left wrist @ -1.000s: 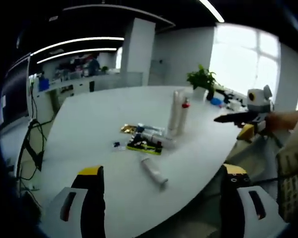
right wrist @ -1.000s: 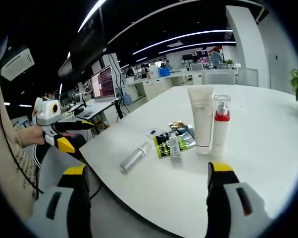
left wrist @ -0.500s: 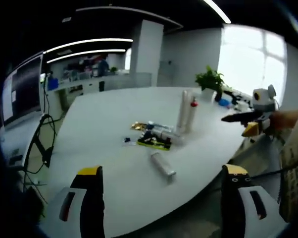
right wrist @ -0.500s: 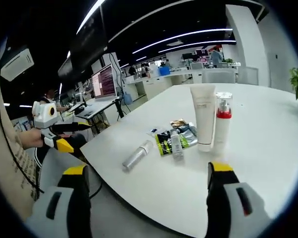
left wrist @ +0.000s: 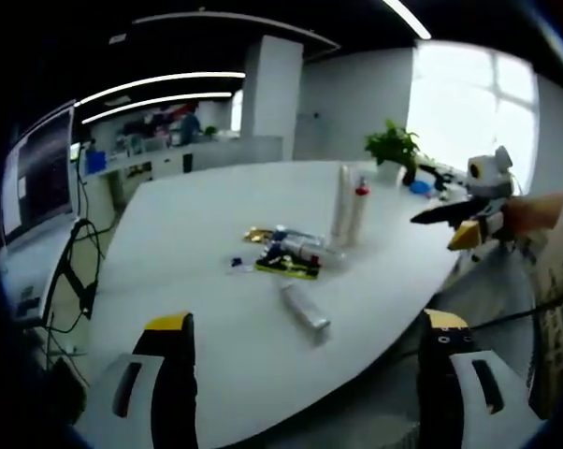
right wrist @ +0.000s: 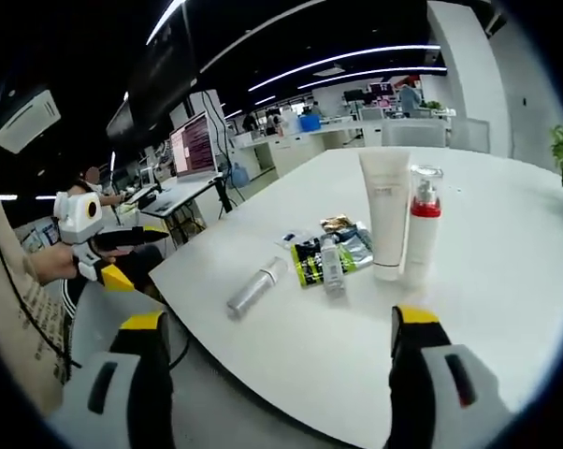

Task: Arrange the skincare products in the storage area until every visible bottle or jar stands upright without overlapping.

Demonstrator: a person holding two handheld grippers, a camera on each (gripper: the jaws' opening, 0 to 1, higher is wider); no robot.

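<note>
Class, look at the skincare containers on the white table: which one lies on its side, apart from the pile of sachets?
The silver bottle nearest the table edge. It lies flat alone, while the white tube and red-collared pump bottle stand upright.

ahead of my right gripper (right wrist: 274, 374) a bottle (right wrist: 256, 286) lies on the table (right wrist: 506, 262). beyond it sits a heap of sachets (right wrist: 330, 257), with a tube (right wrist: 384, 213) and pump bottle (right wrist: 421, 223) upright to its right.
</note>
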